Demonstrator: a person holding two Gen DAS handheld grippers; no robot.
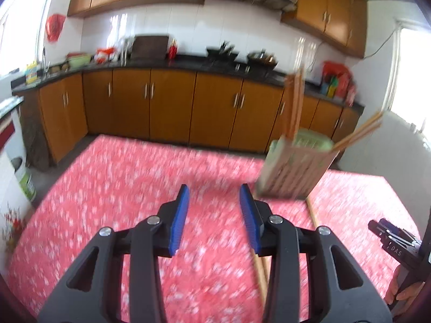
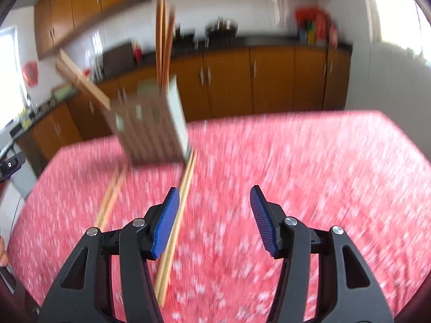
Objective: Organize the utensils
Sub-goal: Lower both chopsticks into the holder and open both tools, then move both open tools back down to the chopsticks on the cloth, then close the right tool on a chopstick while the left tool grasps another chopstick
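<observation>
A green slatted utensil holder [image 1: 296,169] [image 2: 150,132] stands on the red floral tablecloth [image 1: 107,188] [image 2: 323,175], blurred. Wooden chopsticks [image 1: 293,102] [image 2: 163,35] stick up out of it, and others [image 1: 358,132] [image 2: 80,80] lean outward. Loose chopsticks [image 1: 312,210] [image 2: 172,242] lie flat on the cloth in front of the holder, with another pair [image 2: 110,202] further left. My left gripper [image 1: 214,187] is open and empty, left of the holder, the loose chopsticks running under its right finger. My right gripper [image 2: 214,188] [image 1: 390,237] is open and empty too, chopsticks passing under its left finger.
Brown cabinets under a dark counter [image 1: 188,64] [image 2: 269,43] run behind the table's far edge. A white appliance and a bin [image 1: 16,167] stand on the floor at the left. A hand [image 1: 401,293] holds the right gripper. The left gripper's tip [image 2: 10,165] shows at the left edge.
</observation>
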